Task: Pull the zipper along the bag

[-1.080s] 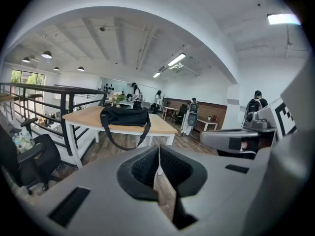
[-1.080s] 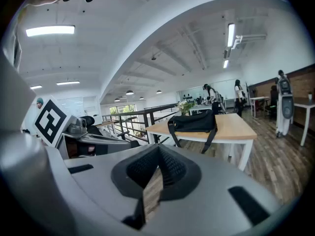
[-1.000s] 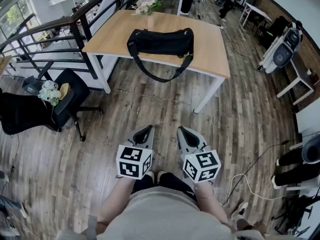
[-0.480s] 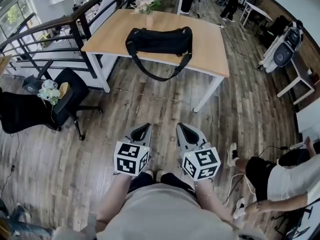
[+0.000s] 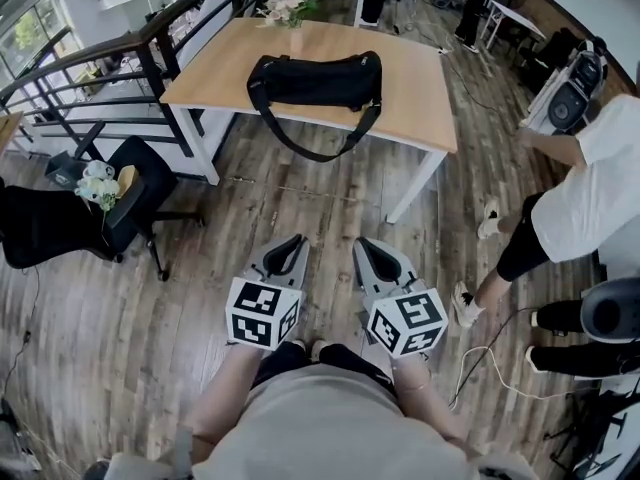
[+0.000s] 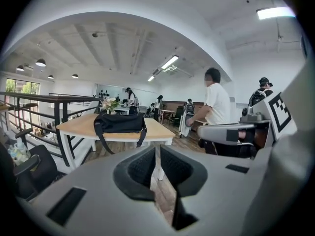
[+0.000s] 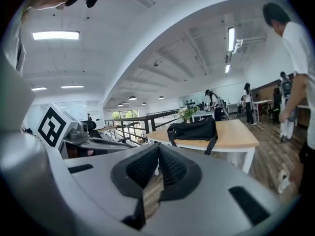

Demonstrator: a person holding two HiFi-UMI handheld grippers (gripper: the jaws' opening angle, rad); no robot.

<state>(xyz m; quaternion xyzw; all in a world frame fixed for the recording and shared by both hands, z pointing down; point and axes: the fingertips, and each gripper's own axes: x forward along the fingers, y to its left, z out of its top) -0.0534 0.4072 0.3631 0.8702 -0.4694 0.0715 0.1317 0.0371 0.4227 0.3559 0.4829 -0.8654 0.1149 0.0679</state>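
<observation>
the black bag lies on the wooden table, strap hanging over its near edge. your left gripper and right gripper sit well short of the table, jaws pressed together.

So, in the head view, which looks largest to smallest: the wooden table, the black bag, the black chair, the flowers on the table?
1. wooden table
2. black chair, though it is nearer the camera
3. black bag
4. flowers
</observation>
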